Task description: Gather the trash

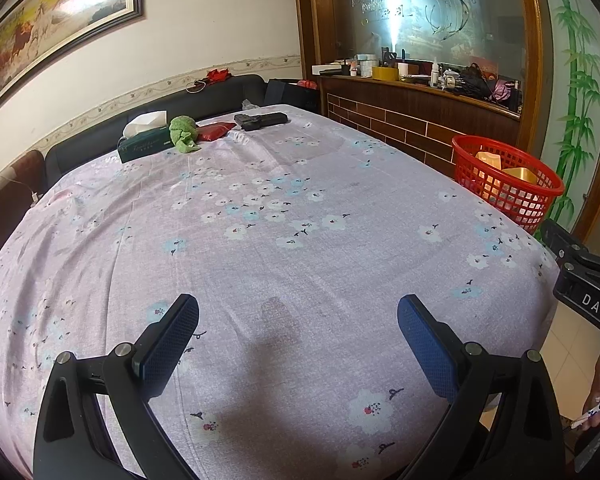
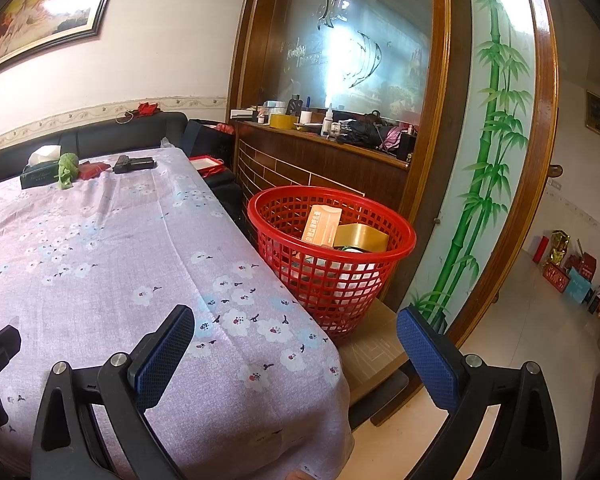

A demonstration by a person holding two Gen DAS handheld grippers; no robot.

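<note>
My left gripper (image 1: 298, 320) hangs open over the near end of a table with a lilac floral cloth (image 1: 300, 220), with nothing between its blue pads. My right gripper (image 2: 296, 328) is open and empty too, above the table's near right corner (image 2: 260, 380). A red mesh basket (image 2: 340, 292) stands on a low wooden stand just past that corner, also visible in the left wrist view (image 1: 512, 200). It holds an orange carton (image 2: 320, 224) and a yellow tape roll (image 2: 362, 238). At the table's far end lie a crumpled green wad (image 1: 182, 132) and a red packet (image 1: 216, 131).
A dark green tissue box (image 1: 144, 140) and a black object (image 1: 260, 120) also sit at the far end. A black sofa (image 1: 160, 108) runs behind the table. A cluttered wooden counter (image 2: 324, 140) lies beyond the basket. Tiled floor (image 2: 520, 340) opens to the right.
</note>
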